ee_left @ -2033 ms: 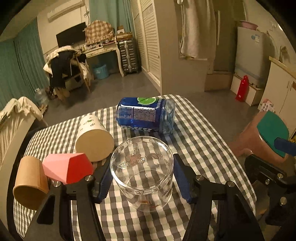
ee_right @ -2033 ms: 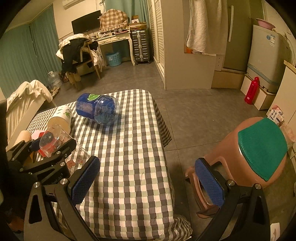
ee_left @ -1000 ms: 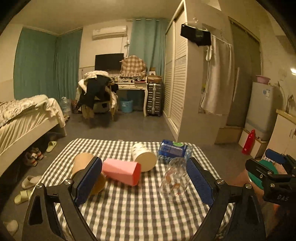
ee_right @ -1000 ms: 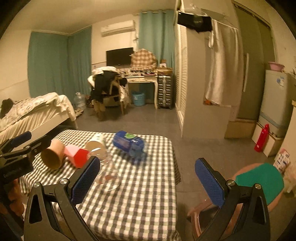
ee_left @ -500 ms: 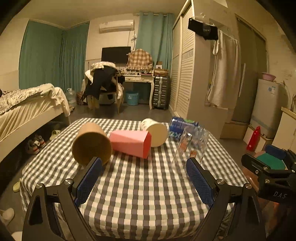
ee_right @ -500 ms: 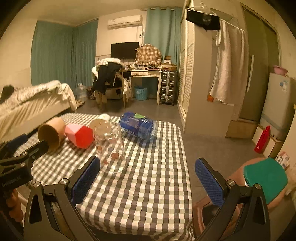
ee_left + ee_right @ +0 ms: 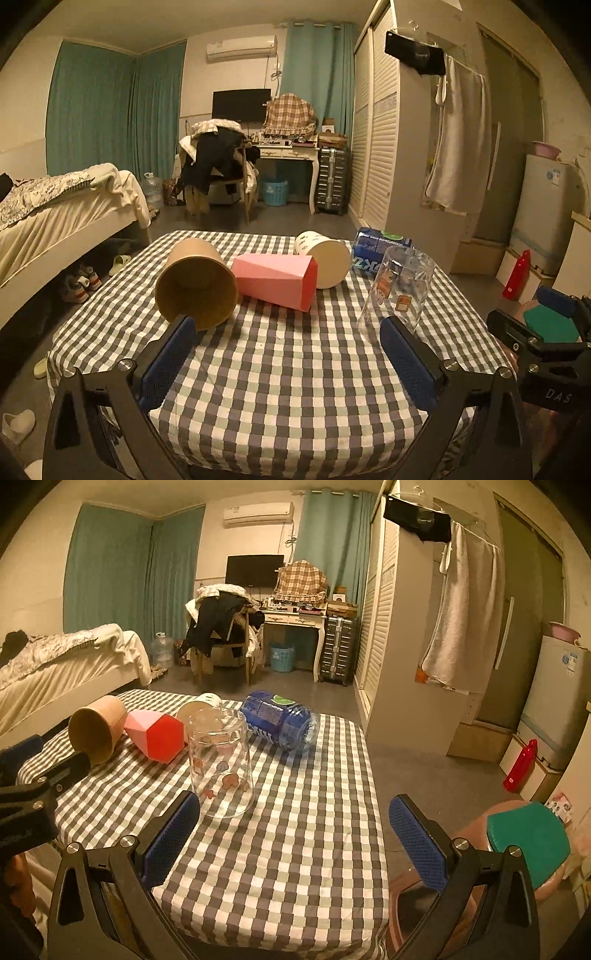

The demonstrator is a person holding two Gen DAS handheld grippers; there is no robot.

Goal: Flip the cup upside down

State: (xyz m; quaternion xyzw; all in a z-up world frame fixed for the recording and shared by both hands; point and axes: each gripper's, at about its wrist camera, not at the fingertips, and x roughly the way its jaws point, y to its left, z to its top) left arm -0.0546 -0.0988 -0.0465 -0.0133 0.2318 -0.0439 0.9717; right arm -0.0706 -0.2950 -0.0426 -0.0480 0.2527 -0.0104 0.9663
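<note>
A clear glass cup (image 7: 221,762) with small printed pictures stands upside down on the checked tablecloth (image 7: 295,834), mouth on the cloth; it also shows in the left wrist view (image 7: 399,291). My left gripper (image 7: 288,354) is open and empty, held back near the table's front edge, the glass just beyond its right finger. My right gripper (image 7: 293,834) is open and empty over the table's front right part, the glass just beyond its left finger.
Lying on their sides on the cloth: a brown paper cup (image 7: 195,284), a pink faceted cup (image 7: 277,280), a white paper cup (image 7: 325,262) and a blue plastic bottle (image 7: 280,722). A stool with a green seat (image 7: 524,845) stands right of the table. A bed (image 7: 55,206) is at the left.
My left gripper let go of the glass, which now stands upside down on the cloth. Both grippers have drawn back from the table and levelled out.
</note>
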